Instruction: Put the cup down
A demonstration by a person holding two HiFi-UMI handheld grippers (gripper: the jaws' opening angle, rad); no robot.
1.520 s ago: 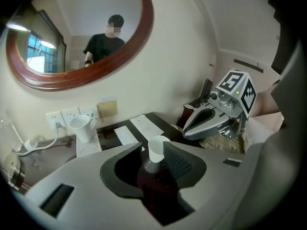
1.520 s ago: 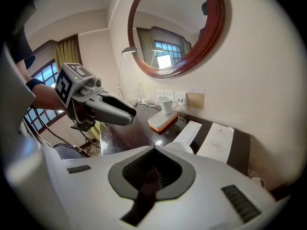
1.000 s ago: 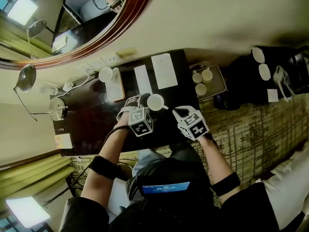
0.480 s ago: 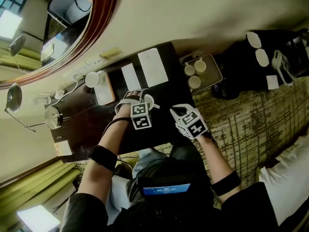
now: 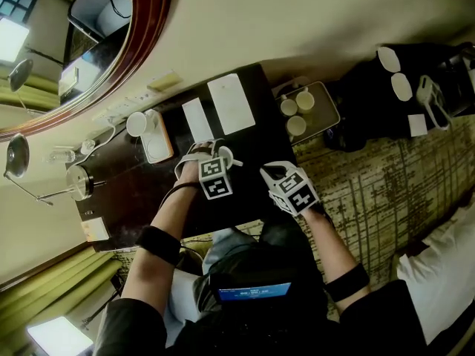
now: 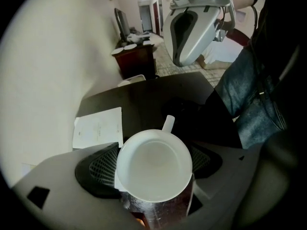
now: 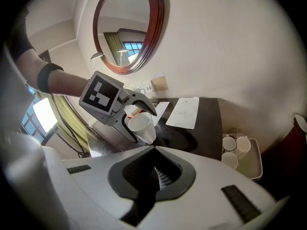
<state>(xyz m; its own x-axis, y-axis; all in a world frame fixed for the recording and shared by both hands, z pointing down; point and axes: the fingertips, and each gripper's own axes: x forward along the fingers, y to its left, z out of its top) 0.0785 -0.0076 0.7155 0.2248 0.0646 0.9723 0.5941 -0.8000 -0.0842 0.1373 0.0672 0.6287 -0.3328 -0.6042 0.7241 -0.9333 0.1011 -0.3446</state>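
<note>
A white cup (image 6: 153,162) with a small handle sits between the pads of my left gripper (image 6: 154,166), mouth up, over the dark table (image 6: 158,99). The jaws have just been closing with the cup between them, and the pads hug its sides. In the right gripper view the cup (image 7: 142,127) hangs slightly tilted in the left gripper (image 7: 139,118), its base at or just above the tabletop. In the head view the cup (image 5: 227,156) peeks out beside the left gripper (image 5: 215,153). My right gripper (image 5: 266,173) hovers shut and empty to the cup's right.
Two white sheets (image 5: 232,102) (image 5: 197,119) lie on the table behind the cup. Left of them another cup (image 5: 136,124) stands by a small board. A tray (image 5: 331,119) with three cups sits off the table's right end. A lamp (image 5: 78,180) stands far left.
My left gripper has come down toward the table with the cup and rolled a little. The right gripper has drifted slightly and stayed shut.
</note>
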